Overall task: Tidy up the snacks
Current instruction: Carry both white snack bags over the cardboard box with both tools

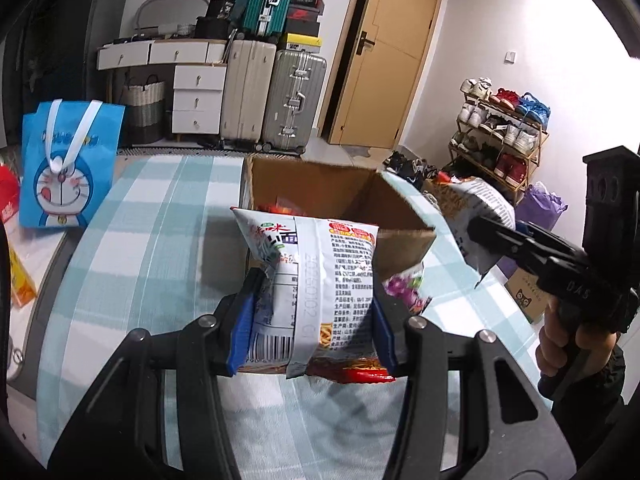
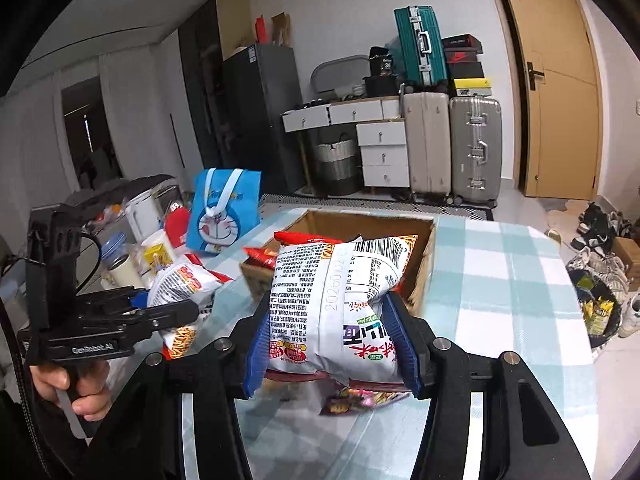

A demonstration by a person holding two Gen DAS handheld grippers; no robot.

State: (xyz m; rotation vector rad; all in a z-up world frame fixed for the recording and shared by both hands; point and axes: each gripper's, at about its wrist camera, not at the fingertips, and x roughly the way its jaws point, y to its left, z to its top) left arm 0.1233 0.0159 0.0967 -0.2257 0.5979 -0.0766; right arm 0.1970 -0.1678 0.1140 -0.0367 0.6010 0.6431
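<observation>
Low in the left wrist view, the left gripper [image 1: 308, 320] is clamped on a white noodle packet [image 1: 316, 280], blue pads pressing both its sides. In the right wrist view the right gripper [image 2: 332, 344] is likewise clamped on a second white packet [image 2: 336, 304], held above a purple wrapper [image 2: 352, 398] lying on the cloth. Both packets hang just short of the open cardboard box [image 1: 344, 196] at frame centre, which already holds red snacks. The puffy bags could slip or burst if squeezed harder, and two packets arriving together may collide or catch the box's near flap. Beneath lies a pale blue checked tablecloth [image 1: 160, 240]; a blue cartoon bag [image 1: 68, 164] stands at left, with suitcases [image 1: 296, 96], white drawers and a wooden door [image 1: 384, 52] beyond
</observation>
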